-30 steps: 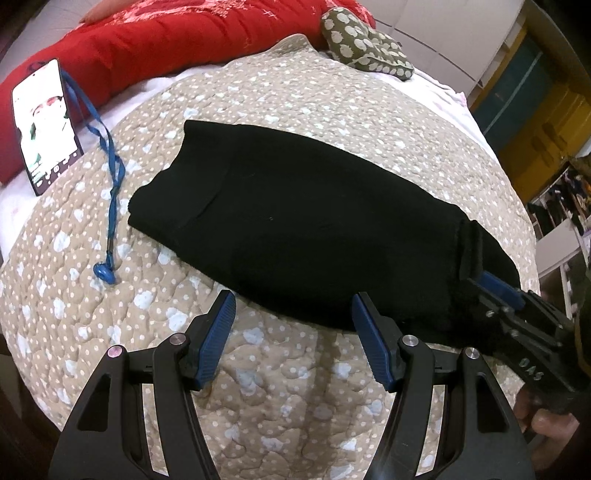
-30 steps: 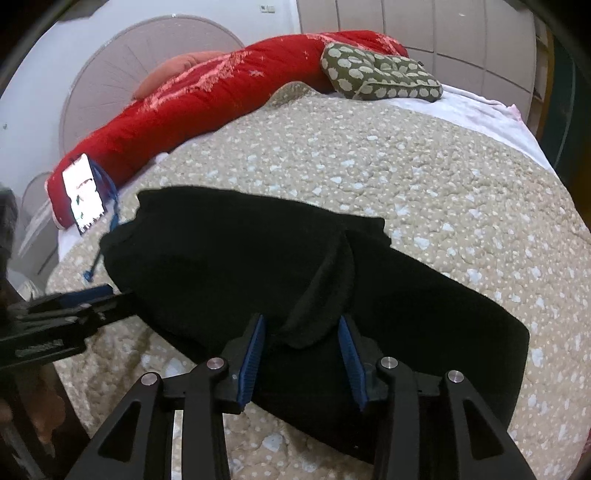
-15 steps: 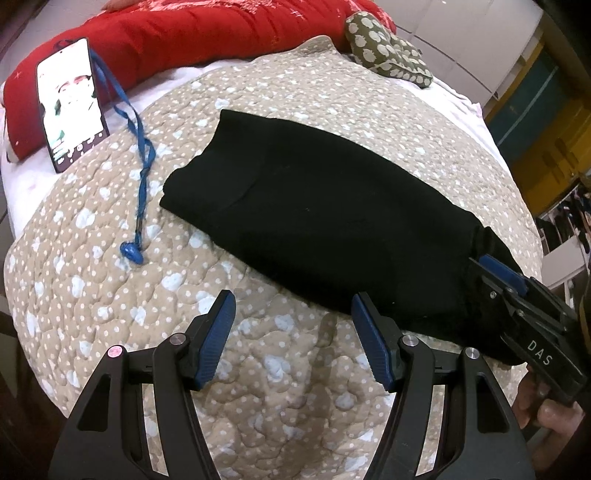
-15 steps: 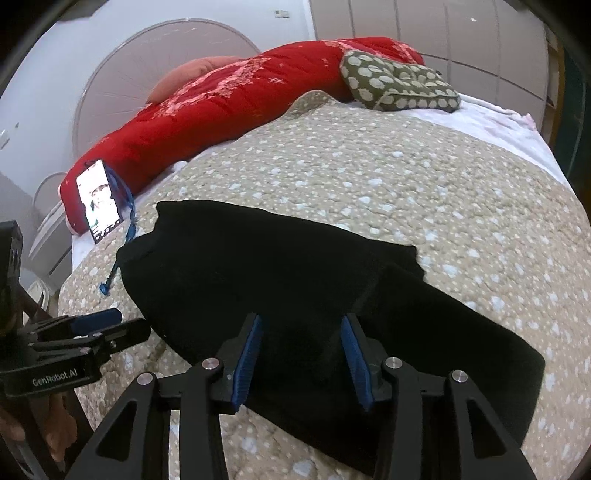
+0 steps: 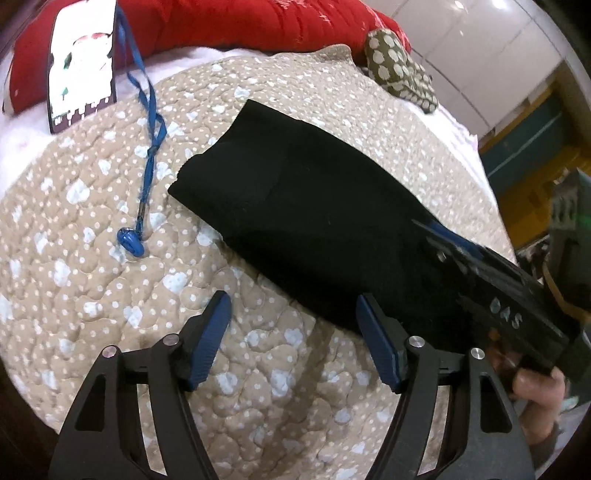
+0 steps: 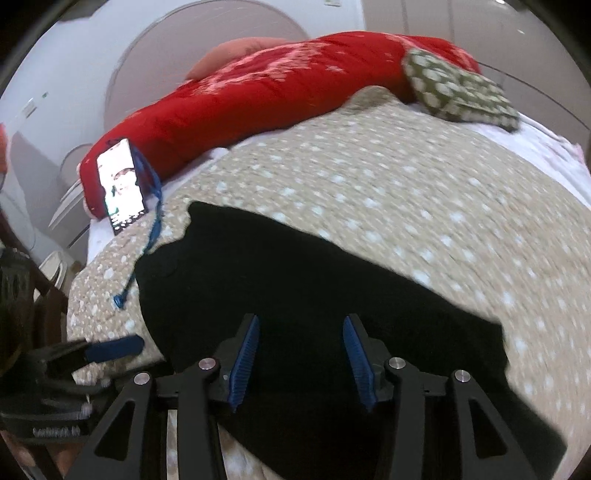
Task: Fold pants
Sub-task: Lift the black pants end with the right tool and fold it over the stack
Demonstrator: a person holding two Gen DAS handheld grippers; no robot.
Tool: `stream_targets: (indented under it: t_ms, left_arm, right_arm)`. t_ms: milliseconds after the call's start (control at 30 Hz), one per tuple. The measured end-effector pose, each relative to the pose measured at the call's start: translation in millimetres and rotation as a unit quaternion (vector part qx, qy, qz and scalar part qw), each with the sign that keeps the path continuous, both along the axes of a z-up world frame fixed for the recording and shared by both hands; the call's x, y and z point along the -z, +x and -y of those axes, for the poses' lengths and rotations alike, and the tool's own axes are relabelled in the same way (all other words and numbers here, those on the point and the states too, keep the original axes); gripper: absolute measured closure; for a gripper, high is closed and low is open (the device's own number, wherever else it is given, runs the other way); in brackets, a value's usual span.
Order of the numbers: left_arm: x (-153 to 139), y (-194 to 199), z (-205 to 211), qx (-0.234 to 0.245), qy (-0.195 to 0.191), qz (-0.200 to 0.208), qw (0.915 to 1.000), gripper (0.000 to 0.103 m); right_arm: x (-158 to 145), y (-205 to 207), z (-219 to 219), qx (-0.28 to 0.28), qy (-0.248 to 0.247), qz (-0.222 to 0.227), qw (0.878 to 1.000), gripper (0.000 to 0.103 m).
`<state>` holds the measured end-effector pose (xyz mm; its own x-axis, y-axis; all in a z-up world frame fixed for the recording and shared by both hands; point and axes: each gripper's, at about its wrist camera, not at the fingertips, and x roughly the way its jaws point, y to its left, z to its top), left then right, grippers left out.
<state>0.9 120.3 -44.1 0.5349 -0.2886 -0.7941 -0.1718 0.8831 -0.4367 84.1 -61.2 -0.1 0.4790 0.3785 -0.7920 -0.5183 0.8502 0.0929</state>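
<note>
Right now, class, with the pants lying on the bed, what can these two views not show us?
- Phone screen: washed out in both views.
- Black pants, near end: the right gripper covers it in the left wrist view; the frame edge cuts it off in the right.
- Fold layers: lost in uniform black.

Black pants (image 5: 314,206) folded long on a dotted beige quilt (image 5: 92,258)

The left gripper (image 5: 293,332) hangs over bare quilt just beside the pants' near edge, its jaws opening with nothing between them — the right gripper (image 5: 443,236) reaches in over the pants' right end, a hand (image 5: 535,387) behind it. A blue lanyard (image 5: 147,147) trails from a lit phone (image 5: 81,62) propped against a red blanket (image 5: 221,26); a green spotted cushion (image 5: 399,74) lies beyond.
</note>
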Motion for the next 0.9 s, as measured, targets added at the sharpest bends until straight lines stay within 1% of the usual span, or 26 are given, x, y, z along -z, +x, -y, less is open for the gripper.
stream_targets:
  t_ms: [100,133,167,200,233,333,400,500,600,667,700,733,767,800,833,867,900]
  left_arm:
    - [1.6,1.4,-5.0,-0.011,-0.021,0.008,0.9997,0.032]
    - [1.9,2.1,-5.6,-0.014,-0.026,0.009,0.9995,0.030]
    - [2.0,2.7,-6.1,-0.015,-0.030,0.010,0.9994,0.028]
    - [2.4,3.8,-6.6,-0.016,-0.039,0.014,0.9990,0.024]
    - [2.8,4.7,-6.5,-0.018,-0.044,0.016,0.9988,0.023]
    - [3.9,10.4,-5.6,-0.020,-0.042,0.018,0.9988,0.023]
    - [4.8,14.7,-6.1,-0.021,-0.046,0.021,0.9985,0.020]
    - [6.1,18.2,-6.7,-0.028,-0.053,0.026,0.9979,0.019]
    - [8.0,25.2,-5.6,-0.034,-0.068,0.034,0.9965,0.010]
    - [6.8,27.4,-2.9,-0.034,-0.064,0.040,0.9966,0.009]
    - [6.8,27.9,-2.2,-0.031,-0.068,0.044,0.9962,0.009]
    - [7.1,29.6,-2.7,-0.027,-0.076,0.049,0.9956,0.014]
    - [7.1,29.9,-4.9,-0.030,-0.082,0.053,0.9948,0.023]
    - [6.3,30.6,-7.8,-0.034,-0.087,0.054,0.9942,0.044]
    - [4.6,33.0,-10.5,-0.030,-0.094,0.051,0.9938,0.056]
    - [1.7,34.2,-11.8,-0.026,-0.096,0.053,0.9937,0.058]
    - [-6.4,32.8,-11.2,-0.023,-0.087,0.064,0.9939,0.063]
  right_arm:
    - [-2.3,18.2,-16.0,-0.026,0.010,-0.005,1.000,0.054]
    - [-2.6,24.3,-21.8,-0.037,0.015,-0.007,0.999,0.053]
    - [-2.0,31.1,-28.8,-0.049,0.020,-0.013,0.999,0.050]
    - [-0.7,35.7,-34.8,-0.057,0.019,-0.016,0.998,0.047]
    - [0.5,40.0,-41.9,-0.065,0.015,-0.016,0.998,0.046]
    - [5.1,49.6,-62.9,-0.092,-0.006,-0.005,0.996,0.046]
    - [9.6,56.3,-73.7,-0.104,-0.022,0.001,0.994,0.046]
    - [15.8,67.1,-89.6,-0.126,-0.037,-0.002,0.991,0.046]
    - [25.8,76.4,-100.8,-0.151,-0.039,-0.021,0.988,0.045]
    - [35.4,81.8,-107.5,-0.161,-0.032,-0.041,0.986,0.045]
    - [38.7,82.2,-109.2,-0.160,-0.031,-0.045,0.986,0.047]
    - [39.5,80.7,-109.7,-0.159,-0.026,-0.040,0.986,0.055]
    - [37.9,77.9,-109.5,-0.163,-0.015,-0.039,0.986,0.072]
    - [35.0,74.7,-108.5,-0.164,-0.005,-0.037,0.986,0.080]
    - [28.4,68.6,-105.1,-0.164,0.003,-0.023,0.986,0.083]
    - [22.4,64.5,-101.3,-0.162,0.009,-0.013,0.987,0.087]
    - [14.2,59.2,-94.3,-0.158,0.021,-0.002,0.987,0.090]
